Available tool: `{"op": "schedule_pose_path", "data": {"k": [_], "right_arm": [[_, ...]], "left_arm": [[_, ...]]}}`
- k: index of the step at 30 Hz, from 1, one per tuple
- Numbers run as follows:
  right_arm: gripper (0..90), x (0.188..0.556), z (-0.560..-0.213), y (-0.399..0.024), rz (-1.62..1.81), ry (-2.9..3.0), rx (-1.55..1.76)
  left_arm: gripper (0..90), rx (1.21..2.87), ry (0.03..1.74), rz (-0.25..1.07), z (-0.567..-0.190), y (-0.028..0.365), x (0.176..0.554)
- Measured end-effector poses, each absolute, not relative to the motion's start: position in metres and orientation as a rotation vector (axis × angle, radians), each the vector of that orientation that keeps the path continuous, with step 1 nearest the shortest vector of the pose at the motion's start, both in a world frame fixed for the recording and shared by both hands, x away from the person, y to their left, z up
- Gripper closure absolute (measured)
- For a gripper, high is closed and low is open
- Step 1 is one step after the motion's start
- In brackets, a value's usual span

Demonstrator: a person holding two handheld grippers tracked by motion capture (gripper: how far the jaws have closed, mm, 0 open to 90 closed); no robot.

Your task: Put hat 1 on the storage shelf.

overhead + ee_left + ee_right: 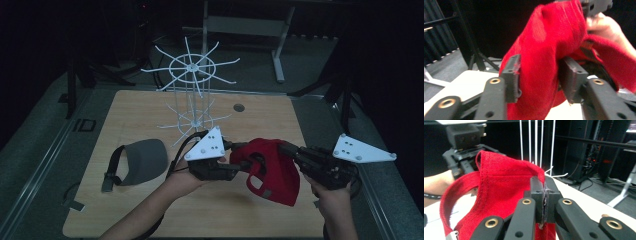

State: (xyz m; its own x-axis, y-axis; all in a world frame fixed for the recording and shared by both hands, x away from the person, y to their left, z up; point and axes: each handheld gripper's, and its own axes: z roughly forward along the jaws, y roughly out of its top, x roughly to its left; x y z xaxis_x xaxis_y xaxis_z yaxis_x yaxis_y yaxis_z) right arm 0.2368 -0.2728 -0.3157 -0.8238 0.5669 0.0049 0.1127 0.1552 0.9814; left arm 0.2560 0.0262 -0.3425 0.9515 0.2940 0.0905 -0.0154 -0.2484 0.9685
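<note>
Item 1, nearest: right claw (286,148), coming in from the person's right hand (334,201). Its jaws are pressed together on a thin edge of the red cap (272,170), with fabric visibly pinched between the pads in the right gripper view.

Item 2: left claw (239,158), held in the left hand (181,181). Its jaws are standing partly apart with a thick fold of the cap's crown bunched between them; the fabric is touching both pads, so it is pinching the cap loosely.

Item 3: red cap, hanging between the 2 claws above the tabletop (125,210), rear strap opening drooping toward the person.

Item 4: grey visor (140,161), lying flat on the tabletop to the left, well apart from the cap.

Item 5, farthest: white wire rack (192,92), standing upright at the far middle of the tabletop, 2 tiers of radiating prongs, all bare.

Handling note, a judgement: the cap is probably heading for a prong. Keeping the right pinch firm, tightening the left hold before lifting, and spreading the opening taut between the claws should be helping it hook cleanly without tipping the light rack.
</note>
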Motion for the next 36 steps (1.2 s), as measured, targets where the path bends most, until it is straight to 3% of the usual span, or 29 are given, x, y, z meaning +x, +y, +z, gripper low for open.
{"op": "schedule_pose_path", "data": {"k": [10, 31, 34, 36], "right_arm": [[88.3, 0.235, -0.308, -0.283, 1.736, 2.015, 0.678], [88.2, 0.258, -0.269, -0.292, 1.721, 1.858, 0.775], [88.2, 0.265, -0.256, -0.29, 1.732, 1.827, 0.778], [88.2, 0.266, -0.253, -0.289, 1.736, 1.821, 0.776]], "left_arm": [[49.8, 1.799, 0.323, 0.399, -0.353, 0.049, 0.254], [48.1, 1.807, 0.385, 0.323, -0.409, 0.086, 0.246], [39.6, 1.805, 0.402, 0.309, -0.417, 0.09, 0.246], [39.0, 1.802, 0.411, 0.307, -0.423, 0.093, 0.245]]}}
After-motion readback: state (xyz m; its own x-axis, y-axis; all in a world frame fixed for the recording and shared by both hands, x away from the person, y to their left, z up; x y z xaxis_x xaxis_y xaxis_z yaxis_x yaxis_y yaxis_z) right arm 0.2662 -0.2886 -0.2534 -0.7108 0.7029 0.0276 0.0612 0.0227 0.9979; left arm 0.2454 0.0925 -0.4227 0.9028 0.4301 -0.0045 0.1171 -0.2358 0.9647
